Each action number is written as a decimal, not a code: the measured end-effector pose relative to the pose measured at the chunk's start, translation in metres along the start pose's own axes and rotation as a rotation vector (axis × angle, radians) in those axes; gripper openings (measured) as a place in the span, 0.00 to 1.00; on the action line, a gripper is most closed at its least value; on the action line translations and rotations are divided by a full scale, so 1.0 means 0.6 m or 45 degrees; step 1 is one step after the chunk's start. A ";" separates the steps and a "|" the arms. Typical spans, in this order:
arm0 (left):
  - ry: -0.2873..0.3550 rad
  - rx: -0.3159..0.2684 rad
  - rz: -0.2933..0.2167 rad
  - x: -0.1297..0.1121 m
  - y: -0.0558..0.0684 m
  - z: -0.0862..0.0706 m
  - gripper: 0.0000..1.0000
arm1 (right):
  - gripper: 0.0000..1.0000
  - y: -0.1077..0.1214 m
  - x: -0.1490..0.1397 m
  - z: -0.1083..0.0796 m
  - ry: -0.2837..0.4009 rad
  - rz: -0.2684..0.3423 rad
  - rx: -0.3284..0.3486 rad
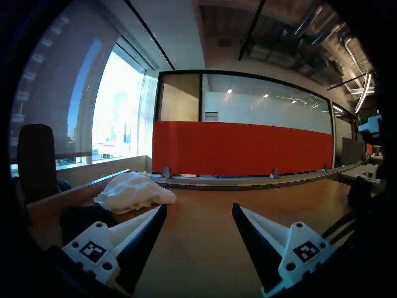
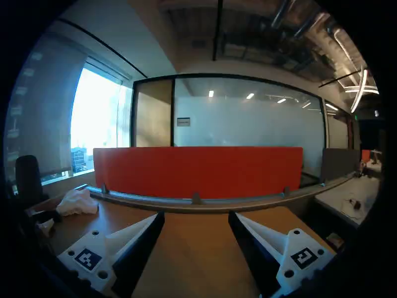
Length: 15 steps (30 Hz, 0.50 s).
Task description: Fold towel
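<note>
A crumpled white towel [image 1: 133, 191] lies in a heap on the wooden table [image 1: 208, 238], at the far left near the table's back edge. In the right gripper view the same towel [image 2: 77, 202] looks small and far off to the left. My left gripper [image 1: 198, 211] hovers low over the table, open, with nothing between its fingers; the towel is ahead and to its left. My right gripper [image 2: 196, 216] is also open and empty, pointing at the orange divider.
An orange divider panel [image 1: 243, 148] runs along the table's back edge. A dark cloth-like object [image 1: 82, 218] lies just in front of the towel. A black chair back [image 1: 35, 161] stands at the far left by the window. Another desk [image 2: 347, 196] is at the right.
</note>
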<state>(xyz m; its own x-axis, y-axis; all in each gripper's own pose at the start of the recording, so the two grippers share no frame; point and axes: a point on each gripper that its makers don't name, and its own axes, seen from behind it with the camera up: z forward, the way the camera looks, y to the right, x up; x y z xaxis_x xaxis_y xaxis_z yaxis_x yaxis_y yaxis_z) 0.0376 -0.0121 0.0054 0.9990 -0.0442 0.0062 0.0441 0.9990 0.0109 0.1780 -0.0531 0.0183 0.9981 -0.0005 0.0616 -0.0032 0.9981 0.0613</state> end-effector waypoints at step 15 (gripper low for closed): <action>0.014 0.033 0.025 -0.042 -0.006 -0.003 0.98 | 0.99 -0.001 -0.018 0.005 0.024 -0.021 0.002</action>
<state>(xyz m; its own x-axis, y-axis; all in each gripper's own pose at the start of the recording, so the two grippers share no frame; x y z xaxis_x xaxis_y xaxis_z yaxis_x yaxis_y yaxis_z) 0.0123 -0.0144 0.0032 0.9997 -0.0243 -0.0041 0.0244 0.9990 0.0370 0.1668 -0.0540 0.0203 0.9990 -0.0156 0.0419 0.0129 0.9979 0.0639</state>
